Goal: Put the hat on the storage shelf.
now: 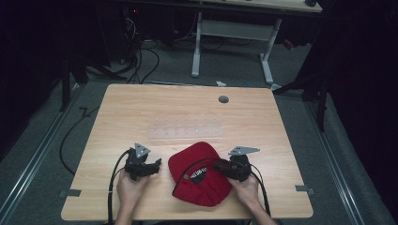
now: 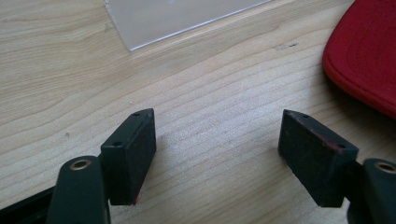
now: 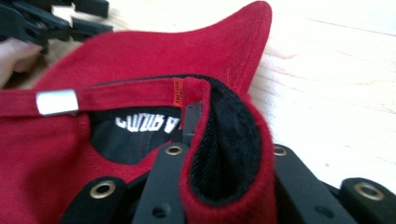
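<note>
Nearest the camera in the high view we log two forearms entering from the bottom edge, each hand carrying one gripper.

Item, left: left gripper [image 1: 151, 166], one. We hold it low over the bare wood of the surface [image 1: 141, 108], jaws standing wide apart with nothing between them; its own view shows grain between the pads and the cap's red edge off to one side.

Item, centre: clear plastic sheet [image 1: 185, 131], one, lying flat beyond the cap, apart from it.

Item, centre-right: red cap [image 1: 199, 185], one, lying on the near part of the surface, between the two grippers. We note a black lining with white lettering, a red back strap and one metal buckle [image 3: 57, 101].

Item, right: right gripper [image 1: 224, 167], one, jaws closed on the cap's rim [image 3: 229, 154], the folded fabric pinched between the pads.

Handling, as we judge it: light, soft cloth that folds and sags; only the brim looks stiff. It is neither fragile nor slippery. The best hold is the doubled rim or the brim edge, since a pinch on the crown would merely bunch up.

Far edge: grey cable grommet [image 1: 223, 99], one.
</note>
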A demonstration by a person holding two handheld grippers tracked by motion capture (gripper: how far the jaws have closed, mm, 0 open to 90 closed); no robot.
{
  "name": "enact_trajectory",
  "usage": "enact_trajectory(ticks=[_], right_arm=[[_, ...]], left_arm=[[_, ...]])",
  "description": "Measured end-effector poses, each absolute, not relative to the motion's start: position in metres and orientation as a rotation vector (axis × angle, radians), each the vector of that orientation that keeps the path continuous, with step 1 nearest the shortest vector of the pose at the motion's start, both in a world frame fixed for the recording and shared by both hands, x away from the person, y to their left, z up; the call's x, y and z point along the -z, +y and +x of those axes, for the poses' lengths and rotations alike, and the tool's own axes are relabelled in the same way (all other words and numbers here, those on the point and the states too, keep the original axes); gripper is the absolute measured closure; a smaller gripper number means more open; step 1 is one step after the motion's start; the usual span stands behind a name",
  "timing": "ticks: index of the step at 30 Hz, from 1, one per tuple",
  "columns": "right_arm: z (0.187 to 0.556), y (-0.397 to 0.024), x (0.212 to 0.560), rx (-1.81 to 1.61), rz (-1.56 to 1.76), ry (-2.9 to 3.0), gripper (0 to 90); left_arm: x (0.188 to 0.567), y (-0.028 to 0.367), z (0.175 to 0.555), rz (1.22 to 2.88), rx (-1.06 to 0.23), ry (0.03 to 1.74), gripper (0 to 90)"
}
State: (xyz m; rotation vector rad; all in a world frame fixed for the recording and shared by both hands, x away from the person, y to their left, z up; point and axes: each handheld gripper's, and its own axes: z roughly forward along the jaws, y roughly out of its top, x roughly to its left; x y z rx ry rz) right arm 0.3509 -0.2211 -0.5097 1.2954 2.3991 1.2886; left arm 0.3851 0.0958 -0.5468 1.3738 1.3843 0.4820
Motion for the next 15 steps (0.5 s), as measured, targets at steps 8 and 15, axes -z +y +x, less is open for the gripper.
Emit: enact_trajectory(ticks=[8, 15], right_arm=[[0.349, -0.226, 0.501, -1.305, 1.311, 2.411, 81.9], [0.348, -0.237, 0.493, -1.323, 1.344, 2.39, 82.0]], left_arm=[[0.547, 0.096, 0.385, 1.373, -0.483, 1.385, 27.9], [0.547, 0.096, 0.385, 1.37, -0.483, 1.389, 27.7]])
